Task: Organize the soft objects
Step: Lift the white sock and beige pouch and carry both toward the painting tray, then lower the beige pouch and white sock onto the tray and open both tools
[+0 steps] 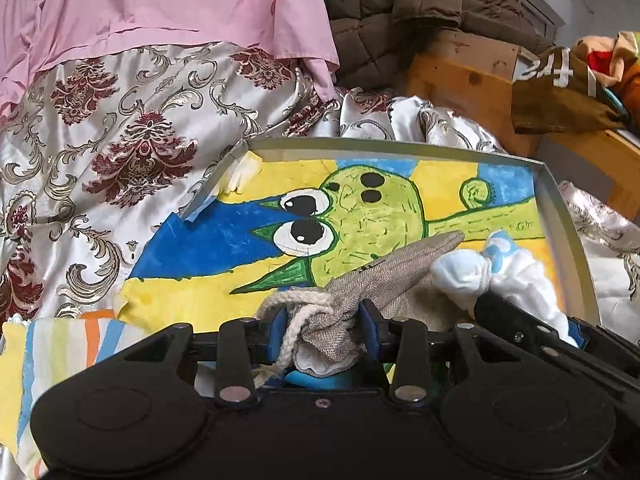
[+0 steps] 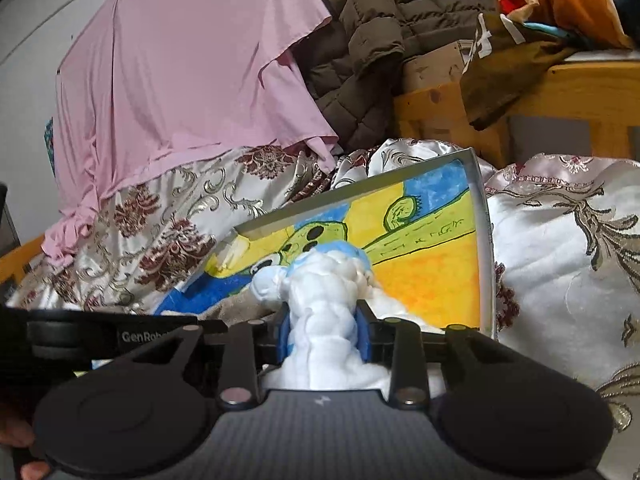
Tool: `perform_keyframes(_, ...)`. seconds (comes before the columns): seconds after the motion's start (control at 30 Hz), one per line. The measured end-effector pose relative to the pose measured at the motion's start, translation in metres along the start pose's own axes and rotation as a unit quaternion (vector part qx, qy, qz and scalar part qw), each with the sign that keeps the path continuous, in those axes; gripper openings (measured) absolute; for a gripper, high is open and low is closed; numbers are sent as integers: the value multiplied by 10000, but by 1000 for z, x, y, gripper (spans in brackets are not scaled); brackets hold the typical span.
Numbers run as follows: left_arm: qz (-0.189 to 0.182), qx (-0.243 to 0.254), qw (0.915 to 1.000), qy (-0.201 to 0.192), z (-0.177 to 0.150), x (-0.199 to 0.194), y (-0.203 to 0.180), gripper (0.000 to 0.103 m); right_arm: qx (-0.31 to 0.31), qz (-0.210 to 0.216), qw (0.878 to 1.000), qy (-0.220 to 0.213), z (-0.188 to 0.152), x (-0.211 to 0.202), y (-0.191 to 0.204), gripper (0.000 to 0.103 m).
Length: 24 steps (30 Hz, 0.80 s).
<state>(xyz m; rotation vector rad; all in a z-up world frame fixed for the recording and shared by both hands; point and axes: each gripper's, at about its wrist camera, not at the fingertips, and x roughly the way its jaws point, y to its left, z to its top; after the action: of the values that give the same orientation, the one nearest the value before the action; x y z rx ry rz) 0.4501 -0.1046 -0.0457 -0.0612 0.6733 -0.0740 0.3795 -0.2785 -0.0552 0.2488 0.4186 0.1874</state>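
Note:
My left gripper (image 1: 322,330) is shut on a grey cloth drawstring bag (image 1: 384,276) with a white cord (image 1: 298,308). It holds the bag just above a framed painting (image 1: 224,240) of a green cartoon figure on blue and yellow. My right gripper (image 2: 322,336) is shut on a fluffy white and light-blue soft toy (image 2: 320,280), also over the painting (image 2: 432,280). In the left wrist view the toy (image 1: 472,272) and the right gripper's black body lie at the right, touching the bag's tip.
The painting lies on a silver and maroon brocade bedspread (image 1: 100,152). A pink sheet (image 2: 180,80) and a brown quilted jacket (image 2: 380,40) hang behind. A wooden bed frame (image 2: 560,96) with piled clothes stands right. A striped cloth (image 1: 60,344) lies lower left.

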Motion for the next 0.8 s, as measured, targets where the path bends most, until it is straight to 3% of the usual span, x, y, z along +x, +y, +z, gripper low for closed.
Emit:
perform_keyframes(0.2,-27,-27,10000,52,-1,-1,0,43,-99,-25,9999,9,-2,2,3,38)
perform_keyframes(0.67,54,-176,9998,6,1,-20,4,53,-625,-110,9978,-204,-2,-7,14,59)
perform_keyframes(0.8,111,-197,9997,-3,1,-25,6,54,-758,-131,9968,-214,-1,-11,17,70)
